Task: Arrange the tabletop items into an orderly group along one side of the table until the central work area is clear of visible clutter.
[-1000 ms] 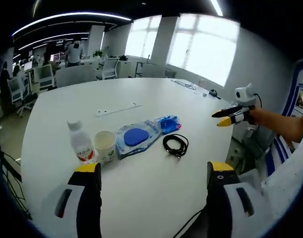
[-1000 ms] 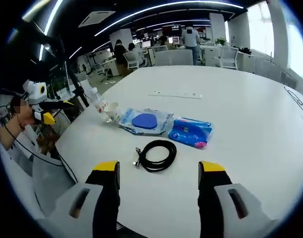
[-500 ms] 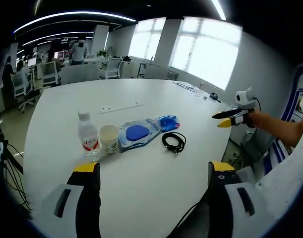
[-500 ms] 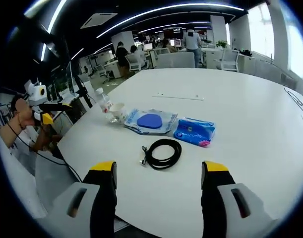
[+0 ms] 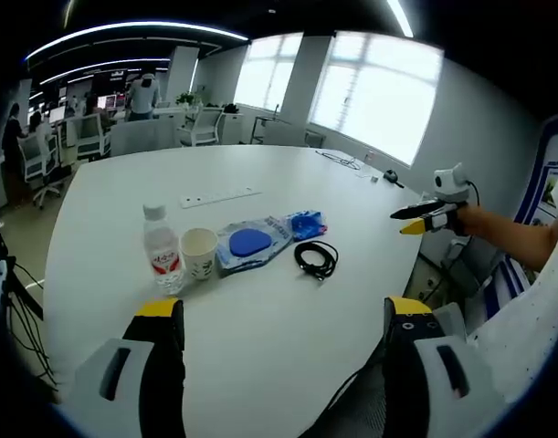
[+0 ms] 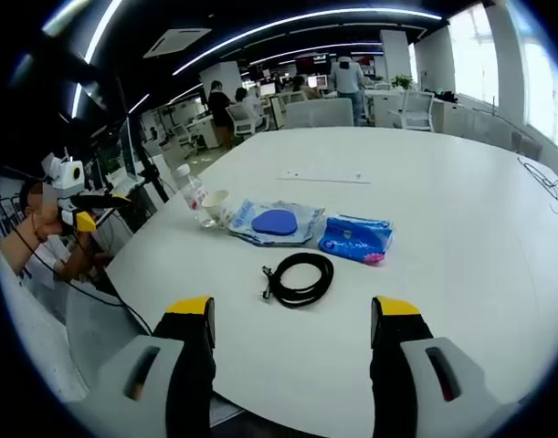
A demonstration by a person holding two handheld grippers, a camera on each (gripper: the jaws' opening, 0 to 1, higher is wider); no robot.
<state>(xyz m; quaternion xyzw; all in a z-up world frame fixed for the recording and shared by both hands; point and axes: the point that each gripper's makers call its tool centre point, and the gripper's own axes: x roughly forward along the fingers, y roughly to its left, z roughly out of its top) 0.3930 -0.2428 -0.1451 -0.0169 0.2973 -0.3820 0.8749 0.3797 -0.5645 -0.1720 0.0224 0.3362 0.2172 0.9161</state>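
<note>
Tabletop items, bottle [image 5: 160,258], cup [image 5: 199,253], blue-disc pouch [image 5: 249,245], tissue pack [image 5: 306,224] and cable coil [image 5: 317,259], sit mid-table [image 5: 260,338], off the edges. Left gripper [image 5: 277,315] and right gripper [image 6: 292,315]: jaws wide, holding nothing.

Bare table [image 5: 260,338] before a black cable [image 6: 299,278].

On the white tabletop [image 5: 260,347] stand a water bottle [image 5: 160,260] and a paper cup [image 5: 199,254] just beside it, then a clear pouch [image 5: 251,246], a blue packet [image 5: 308,224] and a coiled black cable [image 5: 317,259]. The left gripper [image 5: 283,315] hangs above the near edge, fingers [image 5: 160,338] spread apart. The right gripper [image 5: 425,217] hovers beyond the far edge.
</note>
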